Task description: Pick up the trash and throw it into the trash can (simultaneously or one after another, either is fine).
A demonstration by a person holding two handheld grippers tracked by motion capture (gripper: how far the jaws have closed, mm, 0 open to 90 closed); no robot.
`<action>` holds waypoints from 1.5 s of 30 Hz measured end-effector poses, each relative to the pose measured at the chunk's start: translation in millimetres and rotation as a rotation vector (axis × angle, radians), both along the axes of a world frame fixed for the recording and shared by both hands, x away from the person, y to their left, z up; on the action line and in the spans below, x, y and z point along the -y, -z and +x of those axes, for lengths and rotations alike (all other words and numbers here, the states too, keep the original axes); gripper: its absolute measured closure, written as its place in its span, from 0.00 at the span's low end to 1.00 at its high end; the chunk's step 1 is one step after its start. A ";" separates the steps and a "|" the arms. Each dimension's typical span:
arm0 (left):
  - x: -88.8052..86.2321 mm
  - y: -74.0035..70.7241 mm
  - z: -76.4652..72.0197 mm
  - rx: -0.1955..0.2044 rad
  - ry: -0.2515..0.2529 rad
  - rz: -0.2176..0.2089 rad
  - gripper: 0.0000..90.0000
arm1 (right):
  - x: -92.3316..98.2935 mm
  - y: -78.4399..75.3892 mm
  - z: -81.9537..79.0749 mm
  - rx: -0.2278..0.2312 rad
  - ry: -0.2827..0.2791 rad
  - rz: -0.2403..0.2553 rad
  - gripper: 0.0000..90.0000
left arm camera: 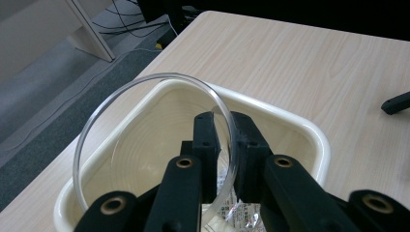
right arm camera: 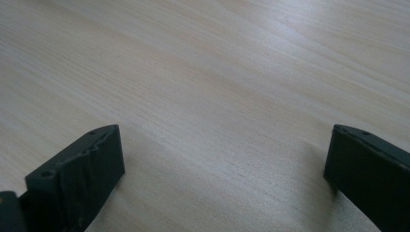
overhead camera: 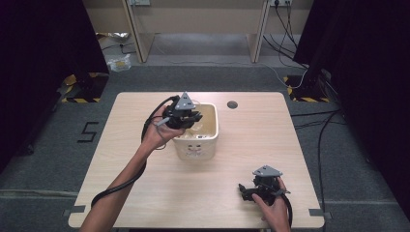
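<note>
Nearest the high camera we list the right gripper (overhead camera: 245, 189), held low over the near right part of the table (overhead camera: 251, 140); in its own view we see its two black jaws standing wide apart above bare wood (right arm camera: 217, 96), with nothing between them. Next we enter the left gripper (overhead camera: 193, 118), raised in the person's left hand (overhead camera: 157, 135) at the rim of a cream tub (overhead camera: 210, 137) that stands near the table's middle, a little toward the far side. We note a clear round lid (left arm camera: 145, 125) in the left gripper view: its thin edge passes between the two jaws, which are drawn close and pinch it, so the lid stands tilted on edge over the tub's opening. We record crinkled clear wrappers (left arm camera: 237, 212) lying inside the tub (left arm camera: 309, 130), below the jaws. We also log a small face printed on the tub's near wall, and a dark round hole (overhead camera: 232, 104) in the tabletop beyond the tub.
</note>
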State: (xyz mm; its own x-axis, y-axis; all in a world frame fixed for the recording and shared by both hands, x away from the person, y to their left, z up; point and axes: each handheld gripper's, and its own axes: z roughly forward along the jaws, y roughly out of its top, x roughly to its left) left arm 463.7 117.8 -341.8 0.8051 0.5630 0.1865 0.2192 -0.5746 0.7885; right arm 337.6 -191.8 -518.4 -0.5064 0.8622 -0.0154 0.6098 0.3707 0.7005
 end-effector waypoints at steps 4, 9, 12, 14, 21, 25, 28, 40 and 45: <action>1.7 5.0 3.4 -0.017 -0.001 0.005 0.90 | 0.0 0.0 0.0 0.000 0.000 0.000 0.01; 1.4 10.9 6.9 -0.044 0.002 0.001 0.89 | -0.1 0.0 -0.1 -0.002 0.001 0.002 0.01; 0.6 14.6 8.5 -0.062 0.001 0.004 0.89 | -0.1 0.1 0.0 -0.001 0.001 0.001 0.01; -0.7 17.0 10.4 -0.078 0.001 -0.002 0.88 | 0.0 0.1 0.1 0.000 0.000 0.000 0.01; -8.0 21.6 16.8 -0.111 -0.020 -0.029 0.85 | 0.0 0.1 0.0 -0.001 0.001 0.001 0.01; -9.4 21.1 17.3 -0.133 -0.035 -0.066 0.70 | 0.0 0.1 0.0 -0.001 0.000 0.001 0.01; -11.7 17.0 16.7 -0.127 -0.058 -0.094 0.57 | 0.0 0.1 0.0 -0.001 0.000 0.001 0.01; -19.6 9.2 14.2 -0.139 -0.088 -0.136 0.40 | 0.0 0.1 0.0 -0.001 0.001 0.001 0.01; -26.0 8.0 13.1 -0.141 -0.107 -0.149 0.36 | -0.1 0.1 0.0 -0.001 0.001 0.001 0.01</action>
